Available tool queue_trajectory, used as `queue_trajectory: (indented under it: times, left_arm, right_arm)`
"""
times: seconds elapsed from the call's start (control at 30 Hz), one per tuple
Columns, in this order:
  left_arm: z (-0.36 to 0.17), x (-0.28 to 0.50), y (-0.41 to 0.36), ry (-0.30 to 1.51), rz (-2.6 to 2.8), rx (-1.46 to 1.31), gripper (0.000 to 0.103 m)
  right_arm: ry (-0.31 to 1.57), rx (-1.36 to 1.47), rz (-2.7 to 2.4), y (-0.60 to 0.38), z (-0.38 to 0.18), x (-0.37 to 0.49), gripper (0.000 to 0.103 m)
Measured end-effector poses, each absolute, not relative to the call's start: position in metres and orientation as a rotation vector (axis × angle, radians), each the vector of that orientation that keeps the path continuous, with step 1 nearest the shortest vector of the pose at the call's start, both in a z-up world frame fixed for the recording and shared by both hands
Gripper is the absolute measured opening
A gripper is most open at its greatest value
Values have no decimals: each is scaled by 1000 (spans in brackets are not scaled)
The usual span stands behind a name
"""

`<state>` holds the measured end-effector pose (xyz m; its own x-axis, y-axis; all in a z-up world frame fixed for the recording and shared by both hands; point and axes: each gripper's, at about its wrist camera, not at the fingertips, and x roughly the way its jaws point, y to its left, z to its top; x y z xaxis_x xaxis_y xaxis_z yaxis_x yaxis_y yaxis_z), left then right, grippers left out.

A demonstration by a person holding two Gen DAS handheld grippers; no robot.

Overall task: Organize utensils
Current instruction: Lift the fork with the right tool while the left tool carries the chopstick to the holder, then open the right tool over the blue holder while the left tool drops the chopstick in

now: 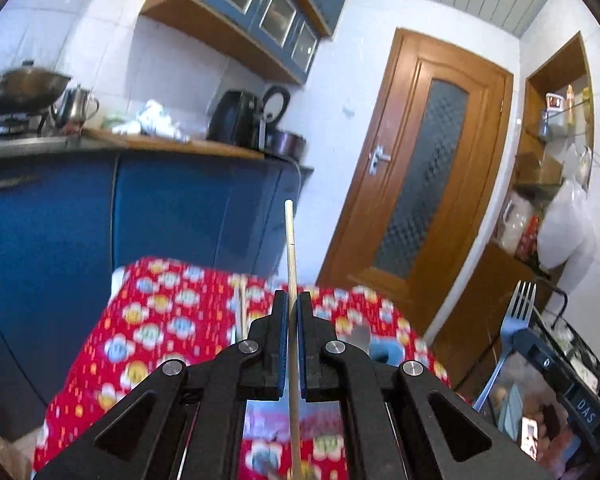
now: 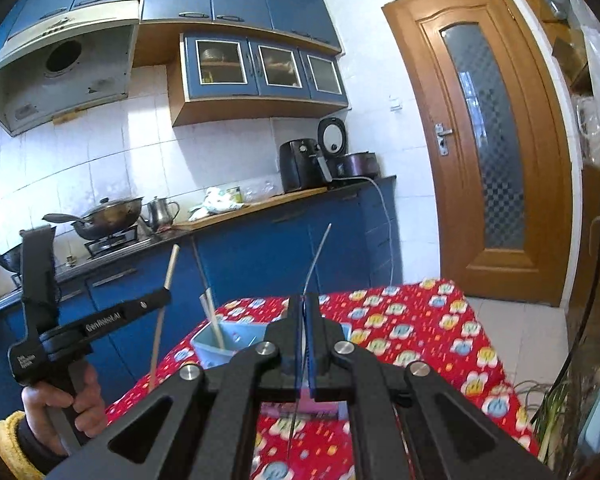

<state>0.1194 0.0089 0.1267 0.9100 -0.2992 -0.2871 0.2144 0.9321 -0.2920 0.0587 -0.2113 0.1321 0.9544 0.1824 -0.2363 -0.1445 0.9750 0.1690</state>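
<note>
Both grippers are up off the tabletop (image 2: pixel 412 320), each with something pinched. The left gripper (image 1: pixel 293 300) has its jaws clamped on a chopstick (image 1: pixel 290 248) that runs straight through them, a long length poking out ahead and the rest trailing back under the gripper body. The right gripper (image 2: pixel 303 304) has its jaws clamped on a fork (image 1: pixel 514 320), seen edge-on from its own camera as a thin curved sliver rising ahead of the jaws; from the left camera the tines stand up beyond that gripper's tip. Below and just ahead-left of the right jaws sits a blue bin (image 2: pixel 216 344) on the red flowered cloth, with a pair of chopsticks (image 2: pixel 214 320) leaning in it — the likely home for the held stick, I'd judge. To do this well, tip the left gripper so the stick's lower end leads into the bin, bring it down alongside the leaning pair rather than across them, and only part the jaws once that end is inside the rim. The fork wants its own spot, which I can't make out — keep it clear of the left hand (image 2: pixel 70 408) meanwhile.
</note>
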Motion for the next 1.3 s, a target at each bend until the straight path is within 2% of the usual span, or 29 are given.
queue_trajectory:
  times: [0.3, 0.67, 1.07, 1.3]
  left_arm:
    - [139, 155, 6, 199, -212, -273, 4]
    - [124, 178, 2, 72, -97, -254, 4]
    - [84, 193, 1, 100, -42, -227, 4]
    - [73, 187, -9, 129, -53, -160, 4]
  right_arm:
    - [227, 114, 130, -214, 138, 101, 3]
    - [218, 67, 102, -211, 126, 138, 3]
    - [244, 17, 103, -199, 101, 161, 3]
    - [337, -10, 118, -192, 80, 173, 3]
